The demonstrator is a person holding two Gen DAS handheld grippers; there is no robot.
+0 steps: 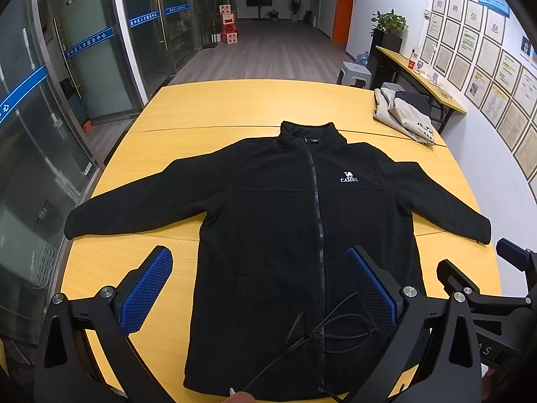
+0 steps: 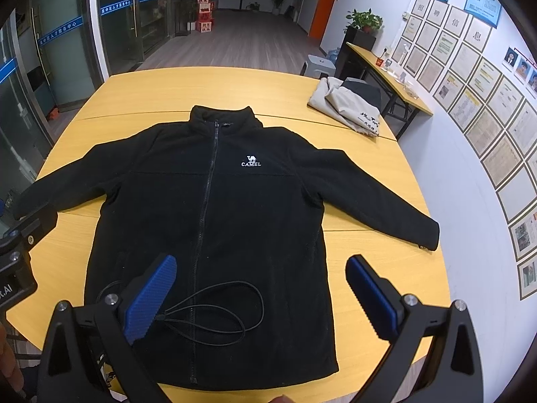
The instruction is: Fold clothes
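In the left wrist view, the left claw [image 1: 258,288] stands wide and holds nothing; its blue pads [image 1: 146,290] hang over the near hem of the black jacket [image 1: 278,235]; the jacket lies flat and zipped on the yellow tabletop [image 1: 235,107], sleeves spread, collar far; a thin black cord [image 1: 335,329] lies looped on the hem.

In the right wrist view, the right claw [image 2: 260,297] is also wide and empty above the same hem; a beige garment [image 2: 345,104] lies crumpled at the far right corner.
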